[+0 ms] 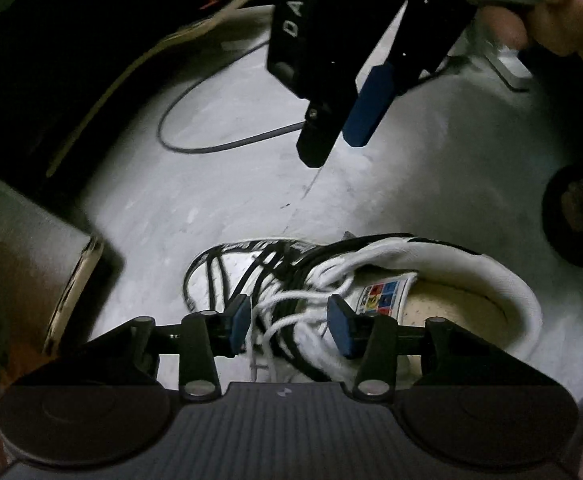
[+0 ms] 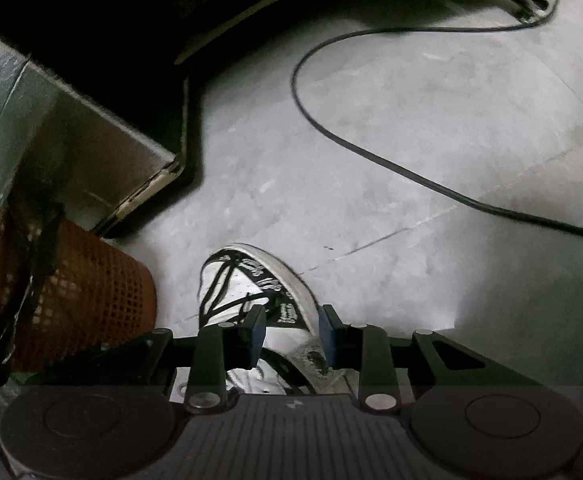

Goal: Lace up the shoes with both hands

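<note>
Matt leather-look shoe point(image 1: 431, 280), polished stone floor point(image 1: 219, 200)

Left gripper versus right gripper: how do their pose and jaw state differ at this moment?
The left gripper hangs right over the shoe's white laces, which show between its pads; the right gripper hovers higher over bare floor beyond the shoe, nothing between its fingers. The left's jaws stand visibly wider than the right's. Both point steeply down, carry blue pads, and grip nothing.

Floor: pale grey, scuffed floor point(image 2: 391, 152), brightly lit in the middle.
Cable: thin dark cable point(image 2: 371, 156) curving across it.
Basket: orange mesh basket point(image 2: 91, 300), left.
Edges: deep shadow.
</note>
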Demonstrator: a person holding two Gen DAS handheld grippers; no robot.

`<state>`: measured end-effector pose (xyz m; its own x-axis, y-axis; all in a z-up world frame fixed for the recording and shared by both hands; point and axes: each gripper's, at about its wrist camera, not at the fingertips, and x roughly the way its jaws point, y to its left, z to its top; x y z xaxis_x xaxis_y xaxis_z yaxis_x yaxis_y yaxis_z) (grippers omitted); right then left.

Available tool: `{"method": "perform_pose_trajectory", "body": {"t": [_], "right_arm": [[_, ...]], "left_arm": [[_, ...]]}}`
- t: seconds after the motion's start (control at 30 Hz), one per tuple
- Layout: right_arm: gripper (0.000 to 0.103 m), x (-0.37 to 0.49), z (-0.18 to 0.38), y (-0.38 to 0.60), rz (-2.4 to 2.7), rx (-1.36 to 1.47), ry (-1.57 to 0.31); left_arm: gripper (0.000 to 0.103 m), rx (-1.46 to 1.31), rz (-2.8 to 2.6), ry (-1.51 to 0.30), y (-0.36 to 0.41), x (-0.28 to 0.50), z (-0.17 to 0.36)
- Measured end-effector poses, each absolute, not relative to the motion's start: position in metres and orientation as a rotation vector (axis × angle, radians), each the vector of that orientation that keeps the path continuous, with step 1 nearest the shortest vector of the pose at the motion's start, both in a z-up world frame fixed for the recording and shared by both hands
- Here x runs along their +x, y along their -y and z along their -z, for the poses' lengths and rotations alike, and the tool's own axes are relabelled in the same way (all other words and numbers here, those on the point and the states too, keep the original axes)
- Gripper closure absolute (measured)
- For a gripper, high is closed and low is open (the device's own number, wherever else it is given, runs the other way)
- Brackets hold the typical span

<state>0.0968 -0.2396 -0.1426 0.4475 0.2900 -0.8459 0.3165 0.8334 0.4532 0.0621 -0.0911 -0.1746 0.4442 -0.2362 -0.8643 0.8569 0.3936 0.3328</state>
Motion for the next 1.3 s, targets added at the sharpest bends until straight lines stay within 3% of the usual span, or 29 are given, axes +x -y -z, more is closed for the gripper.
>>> {"method": "perform_pose_trajectory", "body": {"t": [0.2, 0.33, 0.73, 1.03, 1.3], "right_arm": [[0.070, 0.096, 0.148, 0.242, 0.031, 0.641, -1.146], [0.069, 0.097, 0.151, 0.241, 0.027, 0.653, -1.159], [0.069, 0.095, 0.155, 0.238, 0.018, 0.682, -1.165], [0.069, 0.093, 0.153, 0.237, 0.007, 0.678, -1.172], [0.069, 0.091, 0.154, 0.237, -0.004, 0.675, -1.188]], "left_arm": [[0.067, 1.037, 0.841, -0.823, 0.110, 0.057, 0.191], [0.085, 1.016, 0.855, -0.852, 0.111, 0.054, 0.187], [0.098, 0.848, 0.877, -0.953, 0.104, 0.055, 0.172], [0.099, 0.615, 0.815, -1.027, 0.104, 0.061, 0.183], [0.096, 0.685, 0.747, -0.987, 0.117, 0.050, 0.194]]}}
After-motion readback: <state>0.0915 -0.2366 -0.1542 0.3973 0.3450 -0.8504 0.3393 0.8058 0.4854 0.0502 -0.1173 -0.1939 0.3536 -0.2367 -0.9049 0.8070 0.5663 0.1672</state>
